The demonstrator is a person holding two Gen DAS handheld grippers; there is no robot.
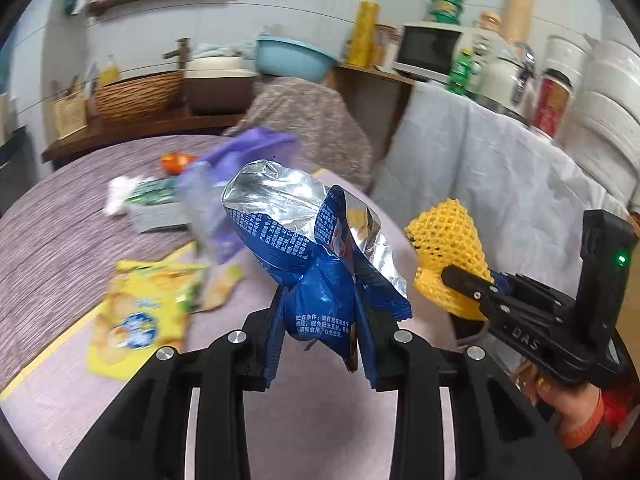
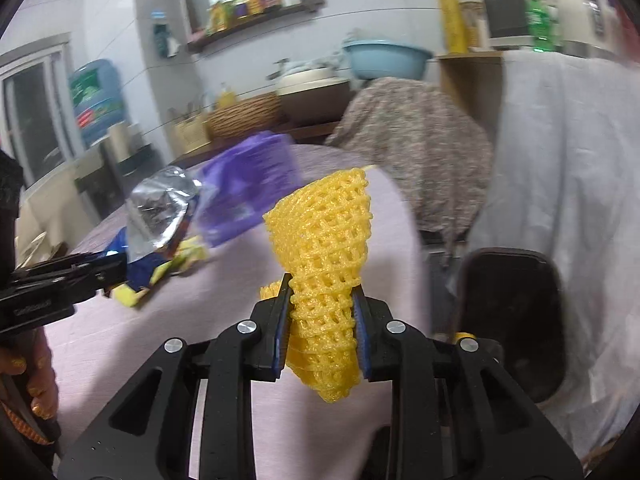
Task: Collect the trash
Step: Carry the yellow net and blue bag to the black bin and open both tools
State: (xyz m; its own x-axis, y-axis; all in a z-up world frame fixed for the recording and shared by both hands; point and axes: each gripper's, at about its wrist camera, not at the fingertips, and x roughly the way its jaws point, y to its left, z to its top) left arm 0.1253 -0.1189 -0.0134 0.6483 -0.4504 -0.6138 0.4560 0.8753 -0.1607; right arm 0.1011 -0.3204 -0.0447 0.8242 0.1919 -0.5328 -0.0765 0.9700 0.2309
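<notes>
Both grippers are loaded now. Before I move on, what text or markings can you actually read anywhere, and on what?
"DAS": on the right gripper body, only partly legible.
Blue snack bag in the left gripper: white Chinese print, too small to read reliably.
Yellow snack packet: blurred.
Shelf bottles: blurred.

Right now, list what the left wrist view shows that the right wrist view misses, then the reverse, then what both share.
Only the left wrist view: the green packet, white tissue and an orange item on the table.

Only the right wrist view: the dark bin beside the table, and a water jug.

Both: the left gripper shut on the blue foil bag, the right gripper shut on the yellow foam net, and the purple bag.
</notes>
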